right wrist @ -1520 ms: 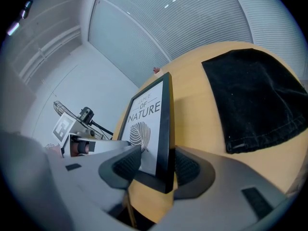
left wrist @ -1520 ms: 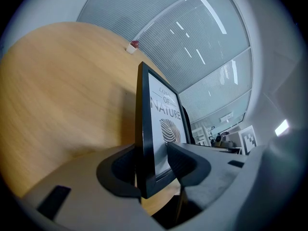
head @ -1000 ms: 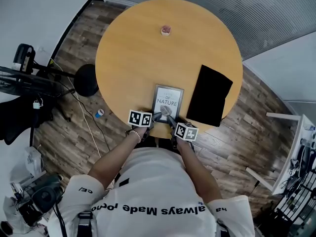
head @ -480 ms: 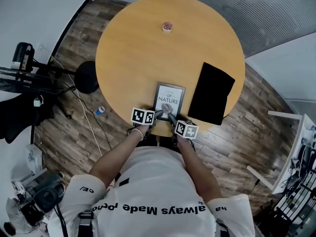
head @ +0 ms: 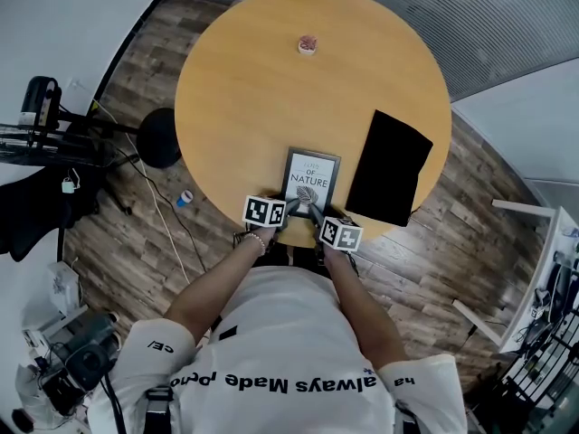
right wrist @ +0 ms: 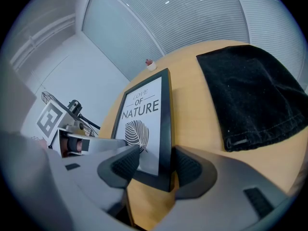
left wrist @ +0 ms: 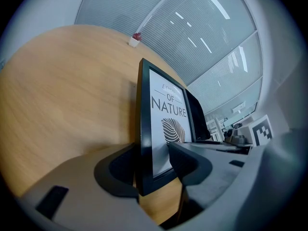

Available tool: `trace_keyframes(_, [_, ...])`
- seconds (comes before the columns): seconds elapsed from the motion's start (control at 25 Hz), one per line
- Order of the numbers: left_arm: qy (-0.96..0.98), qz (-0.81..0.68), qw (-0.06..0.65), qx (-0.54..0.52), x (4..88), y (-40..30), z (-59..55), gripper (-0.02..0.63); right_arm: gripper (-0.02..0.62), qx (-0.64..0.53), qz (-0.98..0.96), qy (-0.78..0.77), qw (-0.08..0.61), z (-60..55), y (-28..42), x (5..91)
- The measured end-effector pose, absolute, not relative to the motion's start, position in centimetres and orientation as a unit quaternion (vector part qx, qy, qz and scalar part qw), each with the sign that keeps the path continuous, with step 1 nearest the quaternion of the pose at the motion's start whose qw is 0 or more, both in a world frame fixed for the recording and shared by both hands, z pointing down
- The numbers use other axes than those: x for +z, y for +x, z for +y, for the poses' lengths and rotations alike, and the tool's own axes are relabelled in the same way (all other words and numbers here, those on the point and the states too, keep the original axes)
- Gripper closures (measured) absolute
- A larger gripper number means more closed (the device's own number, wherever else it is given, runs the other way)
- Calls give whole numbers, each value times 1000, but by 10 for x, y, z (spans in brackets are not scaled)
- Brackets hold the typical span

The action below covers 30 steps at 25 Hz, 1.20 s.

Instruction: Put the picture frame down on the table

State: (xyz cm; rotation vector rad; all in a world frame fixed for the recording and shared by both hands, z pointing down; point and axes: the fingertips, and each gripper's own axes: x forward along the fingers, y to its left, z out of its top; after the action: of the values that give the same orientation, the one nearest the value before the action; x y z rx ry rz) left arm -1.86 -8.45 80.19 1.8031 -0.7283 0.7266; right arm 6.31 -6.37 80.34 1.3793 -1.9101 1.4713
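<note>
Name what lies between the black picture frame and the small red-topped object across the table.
Nothing: only the bare round wooden tabletop, shown in the head view.

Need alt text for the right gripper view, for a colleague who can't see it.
The right tongs straddle the near corner of the black picture frame resting on the wooden table; their jaws have just been opening around it. A black cloth lies to the frame's right.

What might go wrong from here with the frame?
The jaws of the left gripper and right gripper have just been opening, but the black-framed leaf-print picture frame sits between both: pulling back could drag it. It lies near the edge of the round wooden table, so it might slide off.
</note>
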Motion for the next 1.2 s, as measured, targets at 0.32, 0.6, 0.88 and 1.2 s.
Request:
trace_keyframes(0.32, [752,-314,492,307,803,-17,-81,400,371,513,-679,493,183,-61,64,804])
trace_keyframes(0.6, [756,-329,468,319,804,-15,-79,394,370,502,-682,496,192,-59,67,805])
trace_keyframes(0.88, [755,-337,456,328,804,-16,-79,388,370,495,-684,498,198,-59,65,805])
trace_keyframes(1.2, [754,-346,443,340,803,-18,-80,380,370,487,-687,499,208,-58,64,805])
